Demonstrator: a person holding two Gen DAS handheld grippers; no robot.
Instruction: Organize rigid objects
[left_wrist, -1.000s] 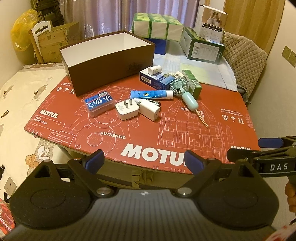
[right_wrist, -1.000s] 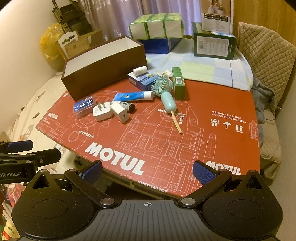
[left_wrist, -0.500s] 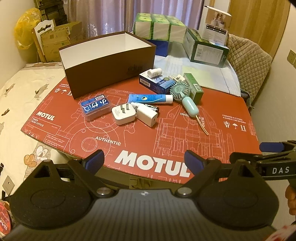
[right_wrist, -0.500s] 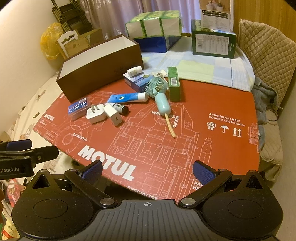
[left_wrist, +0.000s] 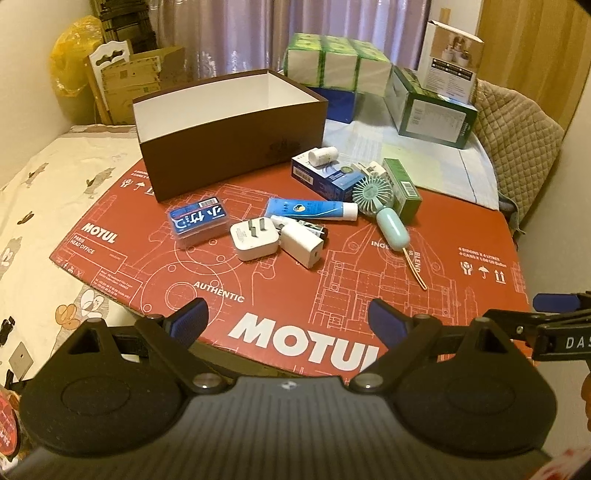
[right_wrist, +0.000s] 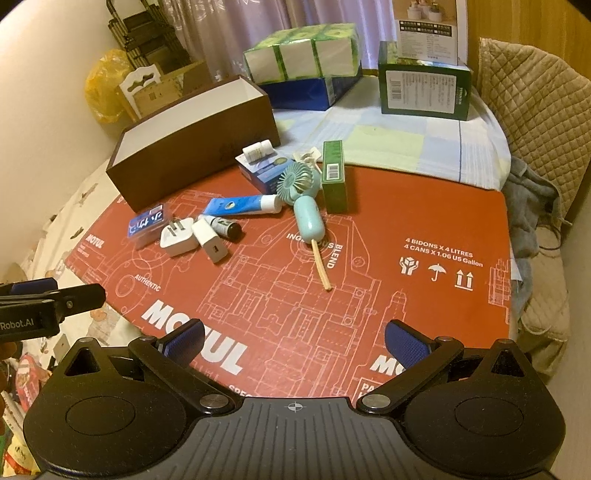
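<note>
An empty brown box (left_wrist: 236, 136) (right_wrist: 192, 133) stands at the back left of the red cardboard sheet (left_wrist: 295, 288) (right_wrist: 406, 295). In front of it lie a blue card case (left_wrist: 197, 220), two white plug adapters (left_wrist: 253, 240) (left_wrist: 301, 245), a blue tube (left_wrist: 310, 208), a teal hand fan (left_wrist: 384, 210) (right_wrist: 304, 199), a blue carton (left_wrist: 325, 177) with a small white bottle (left_wrist: 323, 155) on it, and a green carton (left_wrist: 402, 190) (right_wrist: 333, 177). My left gripper (left_wrist: 288, 319) and right gripper (right_wrist: 293, 339) are open and empty, above the sheet's near edge.
Green tissue packs (left_wrist: 332, 62), a dark green box (left_wrist: 432, 110) and a white carton (left_wrist: 450, 70) stand at the back. A quilted chair (right_wrist: 532, 96) is at the right. Cardboard and a yellow bag (left_wrist: 74, 74) are at the back left. A patterned cloth (left_wrist: 48, 192) covers the left.
Both grippers have moved forward toward the objects, over the sheet's near edge. Both stay open. No object has moved.
</note>
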